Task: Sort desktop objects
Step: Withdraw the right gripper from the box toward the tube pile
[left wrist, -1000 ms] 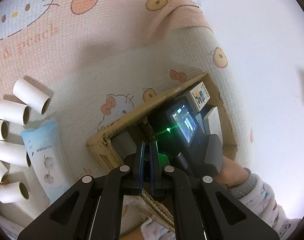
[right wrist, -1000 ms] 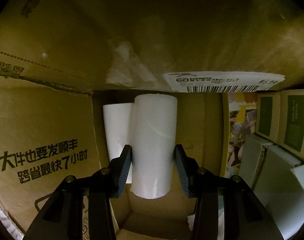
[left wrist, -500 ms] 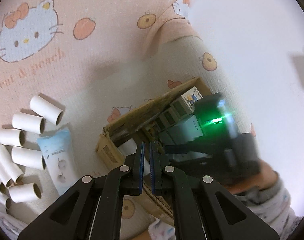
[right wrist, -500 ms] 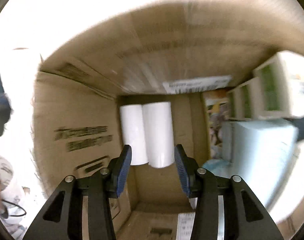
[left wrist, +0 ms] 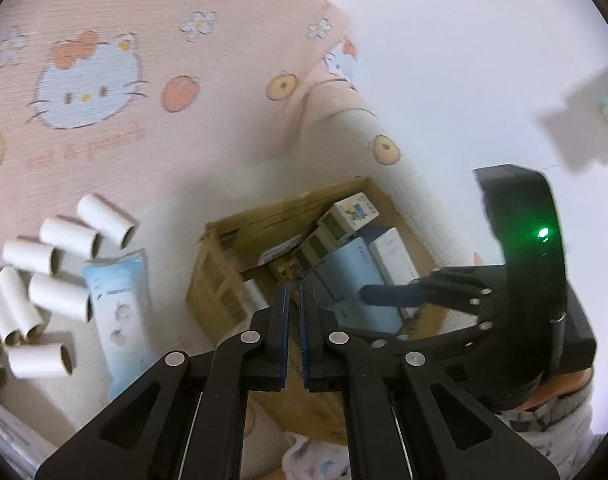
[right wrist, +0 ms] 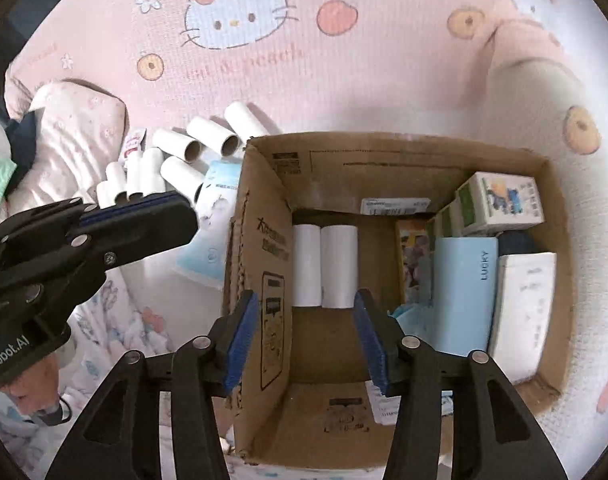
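Observation:
An open cardboard box [right wrist: 424,152] stands on a pink cartoon blanket. Two white paper tubes [right wrist: 324,266] lie side by side on its floor at the left. My right gripper [right wrist: 306,338] is open and empty, high above them over the box. My left gripper [left wrist: 293,320] is shut and empty, above the box's near left corner [left wrist: 207,280]; it also shows in the right wrist view [right wrist: 143,208]. Several loose white tubes [left wrist: 43,280] lie in a pile left of the box, next to a pale blue tissue pack [left wrist: 117,316].
The right half of the box holds several small cartons [right wrist: 500,204], a blue pack [right wrist: 464,292] and a white pack [right wrist: 520,312]. A pink pillow [right wrist: 71,148] lies at far left. A white wall [left wrist: 484,60] rises behind the blanket.
My right gripper let go of the white tube beside the other one, opened wider and rose out of the box. My left gripper also lifted, staying shut.

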`<state>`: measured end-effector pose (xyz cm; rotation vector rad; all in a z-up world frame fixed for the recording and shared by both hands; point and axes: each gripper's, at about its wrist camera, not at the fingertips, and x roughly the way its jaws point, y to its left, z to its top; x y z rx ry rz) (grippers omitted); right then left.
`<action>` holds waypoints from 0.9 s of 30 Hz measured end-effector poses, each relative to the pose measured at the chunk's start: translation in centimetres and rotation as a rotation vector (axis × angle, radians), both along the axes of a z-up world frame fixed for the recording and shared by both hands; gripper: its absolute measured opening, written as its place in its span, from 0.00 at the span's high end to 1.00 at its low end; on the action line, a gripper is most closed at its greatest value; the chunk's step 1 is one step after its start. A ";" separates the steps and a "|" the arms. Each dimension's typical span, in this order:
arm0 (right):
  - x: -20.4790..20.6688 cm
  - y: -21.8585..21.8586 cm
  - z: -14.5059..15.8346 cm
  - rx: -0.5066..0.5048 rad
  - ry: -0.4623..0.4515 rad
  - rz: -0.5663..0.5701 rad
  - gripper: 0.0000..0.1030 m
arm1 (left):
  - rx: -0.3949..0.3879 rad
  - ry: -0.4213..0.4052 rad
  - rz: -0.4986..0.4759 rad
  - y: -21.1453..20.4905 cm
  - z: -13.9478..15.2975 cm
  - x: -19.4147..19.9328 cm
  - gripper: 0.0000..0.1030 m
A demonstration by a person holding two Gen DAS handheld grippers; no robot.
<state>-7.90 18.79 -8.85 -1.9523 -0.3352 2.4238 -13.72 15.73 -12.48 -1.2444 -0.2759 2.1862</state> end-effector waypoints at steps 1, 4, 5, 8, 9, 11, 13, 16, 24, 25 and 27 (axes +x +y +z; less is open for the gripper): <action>0.5 -0.4 0.1 0.017 0.009 0.004 0.52 | 0.004 0.006 0.014 -0.5 -0.3 0.5 0.96; 1.7 -0.7 -1.1 0.015 0.018 0.016 0.51 | 0.005 -0.011 0.044 -2.0 -1.5 1.7 0.96; 2.0 -0.7 -1.6 0.011 0.019 0.015 0.51 | 0.000 -0.020 0.053 -2.5 -2.1 2.0 0.96; 2.9 -1.1 -2.0 0.008 0.022 -0.004 0.51 | -0.028 -0.046 0.085 -4.5 -4.1 2.8 0.96; 3.2 -1.1 -2.3 0.009 0.027 -0.011 0.51 | -0.036 -0.061 0.097 -5.2 -4.8 3.0 0.96; 3.7 -1.5 -2.4 0.004 0.034 -0.022 0.51 | -0.044 -0.087 0.134 -7.1 -6.2 3.3 0.96; 4.1 -1.8 -2.6 -0.002 0.043 -0.028 0.51 | -0.048 -0.101 0.174 -9.0 -7.1 3.5 0.96; 4.4 -2.5 -3.0 0.004 0.046 -0.037 0.51 | -0.048 -0.089 0.241 -11.8 -7.7 3.9 0.96; 4.3 -6.3 -4.5 0.003 0.022 0.036 0.51 | -0.059 -0.101 0.387 -18.9 -9.3 3.6 0.96; 4.3 -6.8 -4.6 0.013 0.024 0.053 0.51 | -0.049 -0.115 0.403 -19.7 -9.6 3.5 0.96; 4.2 -7.9 -4.9 0.031 0.029 0.085 0.51 | -0.030 -0.131 0.447 -21.3 -10.1 3.1 0.96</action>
